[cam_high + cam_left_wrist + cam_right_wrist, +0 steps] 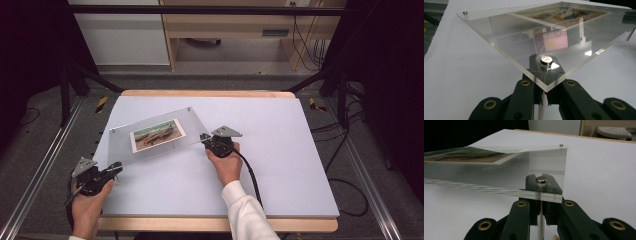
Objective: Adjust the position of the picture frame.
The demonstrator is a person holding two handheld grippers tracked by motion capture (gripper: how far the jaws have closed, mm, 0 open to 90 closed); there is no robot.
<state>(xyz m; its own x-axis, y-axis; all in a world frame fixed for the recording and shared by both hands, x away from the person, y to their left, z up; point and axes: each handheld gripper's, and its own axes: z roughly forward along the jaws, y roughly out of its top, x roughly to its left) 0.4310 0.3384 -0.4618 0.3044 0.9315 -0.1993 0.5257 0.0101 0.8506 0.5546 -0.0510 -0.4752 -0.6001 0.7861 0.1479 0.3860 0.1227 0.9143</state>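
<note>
A clear acrylic photo frame [155, 135] holding a landscape picture [157, 134] hangs over the white table sheet [280, 165], gripped at two opposite corners. My left gripper [117, 167] grips its near-left corner, my right gripper [204, 137] its right corner. In the left gripper view the frame [524, 37] spreads away from my gripper [543, 72], whose jaws stand shut under a corner with a metal stud [546, 60]. In the right gripper view that gripper [541, 190] is likewise shut at a studded corner [541, 180] of the frame [499, 172].
The sheet covers a wooden table top with its edge [210, 224] toward the person. Metal rails [40, 175] run along the left, dark stands and cables [345, 185] sit on the right floor. A cable [250, 175] trails from the right gripper.
</note>
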